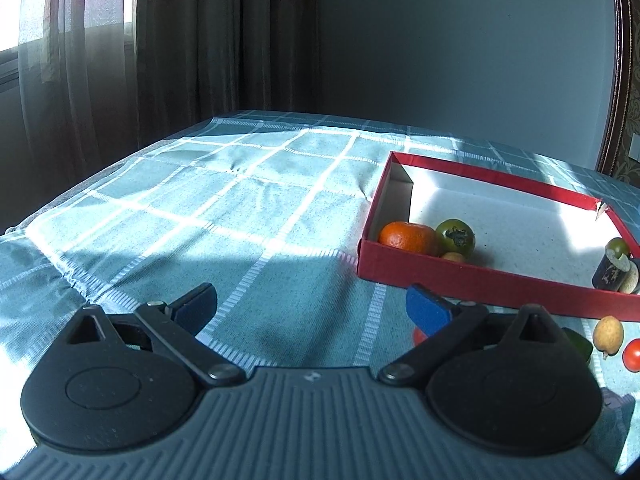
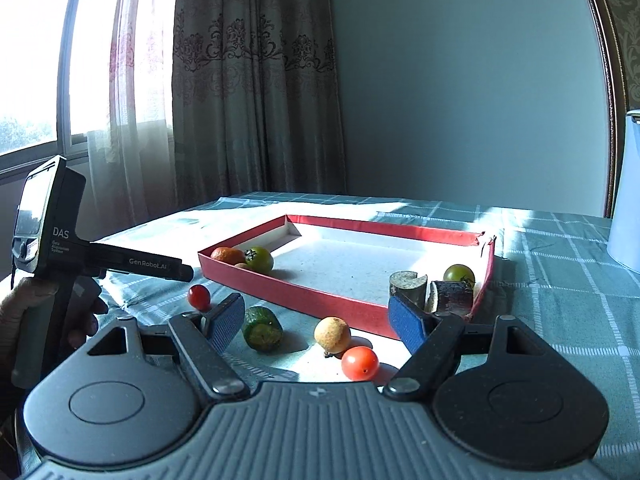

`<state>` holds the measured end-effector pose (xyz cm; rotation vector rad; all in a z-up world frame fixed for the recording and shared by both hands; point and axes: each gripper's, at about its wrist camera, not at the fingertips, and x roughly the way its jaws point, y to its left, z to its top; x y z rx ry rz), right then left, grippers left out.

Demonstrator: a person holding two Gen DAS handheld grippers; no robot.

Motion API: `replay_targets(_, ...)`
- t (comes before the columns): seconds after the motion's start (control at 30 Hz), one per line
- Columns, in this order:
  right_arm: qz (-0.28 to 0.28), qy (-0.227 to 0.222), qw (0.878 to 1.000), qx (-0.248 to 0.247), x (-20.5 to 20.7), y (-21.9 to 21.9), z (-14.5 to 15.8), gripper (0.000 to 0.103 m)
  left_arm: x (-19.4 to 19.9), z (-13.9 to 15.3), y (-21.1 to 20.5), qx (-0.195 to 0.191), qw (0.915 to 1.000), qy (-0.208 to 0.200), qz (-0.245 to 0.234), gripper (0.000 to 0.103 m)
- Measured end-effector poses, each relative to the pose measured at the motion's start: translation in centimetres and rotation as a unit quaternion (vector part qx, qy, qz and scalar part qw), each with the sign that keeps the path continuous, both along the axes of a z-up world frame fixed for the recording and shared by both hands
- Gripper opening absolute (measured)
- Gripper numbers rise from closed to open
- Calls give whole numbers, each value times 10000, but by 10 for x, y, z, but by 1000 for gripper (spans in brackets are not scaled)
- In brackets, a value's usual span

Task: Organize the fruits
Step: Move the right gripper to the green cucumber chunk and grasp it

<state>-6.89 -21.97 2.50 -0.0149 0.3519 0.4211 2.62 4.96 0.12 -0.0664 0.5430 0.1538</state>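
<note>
A: Fruit is split between the red box (image 2: 304, 292) and the checked cloth (image 2: 560, 280): an orange (image 2: 227, 255) and a green tomato (image 2: 259, 259) sit in the box's left corner, while a cucumber piece (image 2: 263, 329), a tan fruit (image 2: 332, 335) and two red tomatoes (image 2: 360, 363) (image 2: 199, 297) are left loose along its near wall.

B: Both grippers are held empty; the right gripper (image 2: 316, 320) is spread moderately, the left gripper (image 1: 312, 308) wide over bare cloth.

A: A round fruit can be nudged by a blue pad and rolled toward the table's near edge.

B: The torn far right corner of the box can also be caught and the box dragged.
</note>
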Motion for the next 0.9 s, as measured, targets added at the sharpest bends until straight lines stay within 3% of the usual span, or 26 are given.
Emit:
replay_targets(0.33,334,333,9979,-455,5,41,-6,79,1,-2,2,-72,10000,48,22,101)
replay_targets(0.53,388,653,9960,-474,26,52,-9,79,-1,-2,3,-102,9999,35,22,101)
replay_targets(0.67,388,717,9935,-789,41,68,-13,79,-1,-2,3,-114,9999,36,35,101)
replay_targets(0.77,355,962,9909,-874,54,73,-17,66,0,-3,3,-121,9999,53,34,101)
replay_targets(0.8,393,1054,9897,-883,58,73,-18,56,0,-3,3,-123,9999,55,36,101)
replay_targets(0.9,422,1223,9875,-899,64,74,-22,54,0,-3,3,-122,9999,54,34,101)
